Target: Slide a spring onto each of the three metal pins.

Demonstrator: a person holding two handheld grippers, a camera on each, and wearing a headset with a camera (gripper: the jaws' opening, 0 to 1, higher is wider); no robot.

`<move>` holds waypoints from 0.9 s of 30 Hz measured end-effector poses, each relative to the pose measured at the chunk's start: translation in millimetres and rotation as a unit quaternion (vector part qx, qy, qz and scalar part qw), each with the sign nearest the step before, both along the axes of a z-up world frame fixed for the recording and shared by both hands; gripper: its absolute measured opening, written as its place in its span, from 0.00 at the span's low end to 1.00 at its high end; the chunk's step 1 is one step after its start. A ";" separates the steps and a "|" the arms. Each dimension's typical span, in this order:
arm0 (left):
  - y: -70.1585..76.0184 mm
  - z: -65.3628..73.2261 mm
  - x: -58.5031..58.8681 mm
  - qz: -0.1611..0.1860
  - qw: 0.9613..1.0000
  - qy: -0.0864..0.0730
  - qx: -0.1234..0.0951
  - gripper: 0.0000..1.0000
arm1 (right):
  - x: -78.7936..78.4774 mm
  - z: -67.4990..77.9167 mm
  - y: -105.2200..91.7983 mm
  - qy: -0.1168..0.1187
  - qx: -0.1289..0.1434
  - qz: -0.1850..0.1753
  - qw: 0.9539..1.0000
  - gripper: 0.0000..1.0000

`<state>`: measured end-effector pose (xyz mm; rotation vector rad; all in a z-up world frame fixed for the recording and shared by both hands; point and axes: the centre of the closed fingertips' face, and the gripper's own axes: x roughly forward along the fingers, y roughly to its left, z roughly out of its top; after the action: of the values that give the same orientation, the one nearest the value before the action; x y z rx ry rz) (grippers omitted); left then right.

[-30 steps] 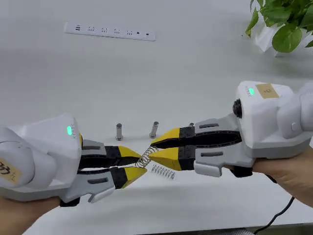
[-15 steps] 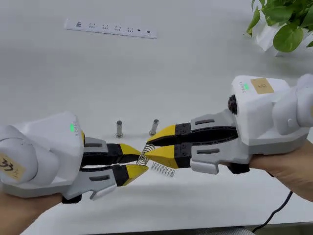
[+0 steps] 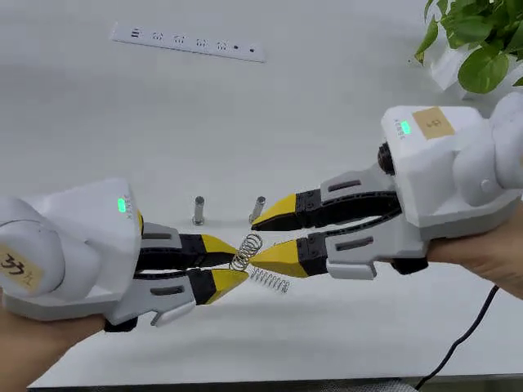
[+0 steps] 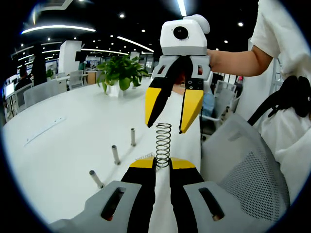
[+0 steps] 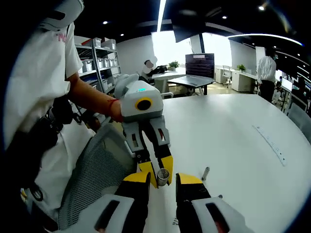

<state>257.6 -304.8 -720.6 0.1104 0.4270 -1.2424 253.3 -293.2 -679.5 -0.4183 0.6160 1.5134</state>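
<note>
Gripping a spring point(image 4: 163, 141) in left gripper point(image 3: 243, 267), right gripper point(image 3: 252, 242) parted, its body hiding one pin point(image 4: 132, 137) from head view.

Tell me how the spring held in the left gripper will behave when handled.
The spring is a thin open wire coil, so probably light and bendy sideways. Pinched at one end by the left gripper, it stands straight, so fairly self-supporting. Round; dropped, it would likely roll on the table.
</note>
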 end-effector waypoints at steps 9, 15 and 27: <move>-2.0 -0.3 2.2 0.000 1.000 -0.007 0.001 0.06 | -1.0 -7.9 3.3 -0.035 -0.092 0.126 0.987 0.17; -4.3 2.6 3.9 0.001 1.000 -0.010 -0.005 0.06 | 0.2 -18.3 1.2 -0.050 -0.143 0.188 0.971 0.14; -3.4 2.5 5.2 0.002 1.000 -0.012 -0.008 0.06 | -3.3 -23.0 -0.4 -0.059 -0.175 0.227 0.956 0.10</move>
<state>262.8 -308.3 -718.0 0.1106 0.3956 -1.2399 250.0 -293.6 -702.6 -0.9693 0.7283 1.7990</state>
